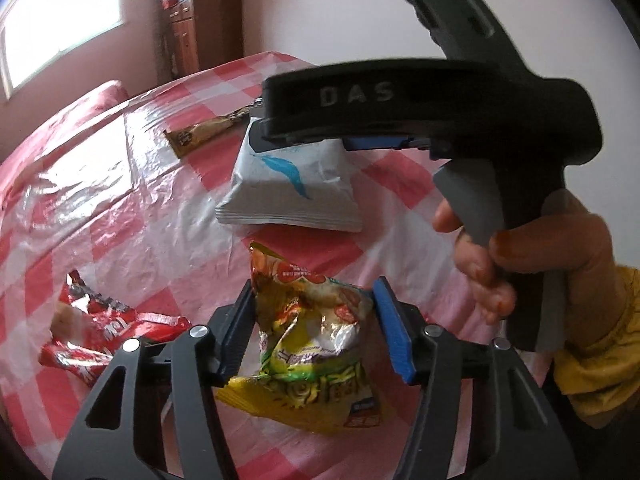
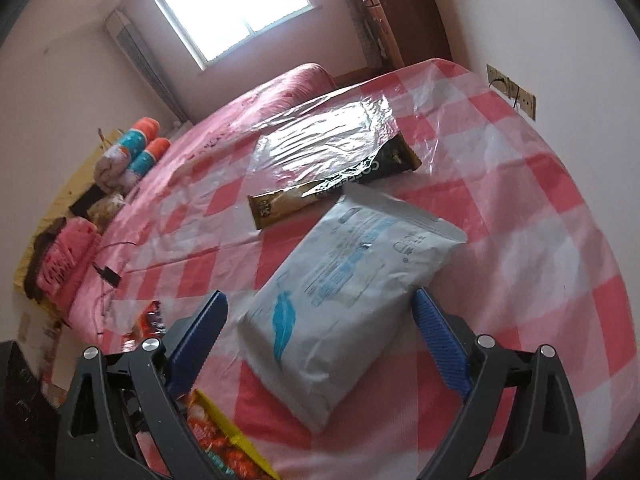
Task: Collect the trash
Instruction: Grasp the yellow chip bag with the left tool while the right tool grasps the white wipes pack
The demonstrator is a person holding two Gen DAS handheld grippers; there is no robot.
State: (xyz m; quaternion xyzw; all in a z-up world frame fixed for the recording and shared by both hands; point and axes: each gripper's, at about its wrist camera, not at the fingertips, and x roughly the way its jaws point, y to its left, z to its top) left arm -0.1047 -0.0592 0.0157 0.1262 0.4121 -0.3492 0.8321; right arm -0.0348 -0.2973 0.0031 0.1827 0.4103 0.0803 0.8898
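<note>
A crumpled yellow snack bag (image 1: 312, 340) lies on the red-and-white checked cloth (image 1: 140, 220), and my left gripper (image 1: 314, 320) is shut on it, both pads touching its sides. A corner of that bag (image 2: 216, 436) shows in the right wrist view. My right gripper (image 2: 320, 312) is open and hangs over the near end of a white pack with a blue feather (image 2: 344, 292), one finger on each side. From the left wrist view, the right gripper (image 1: 264, 128) hovers above the same white pack (image 1: 288, 184), held by a hand (image 1: 540, 264).
A red wrapper (image 1: 100, 320) lies left of the yellow bag. A brown coffee sachet (image 2: 332, 192) sits beyond the white pack, beside a shiny foil sheet (image 2: 324, 140). Pillows and bottles (image 2: 136, 148) line the far left. A wooden cabinet (image 2: 396, 12) stands by the wall.
</note>
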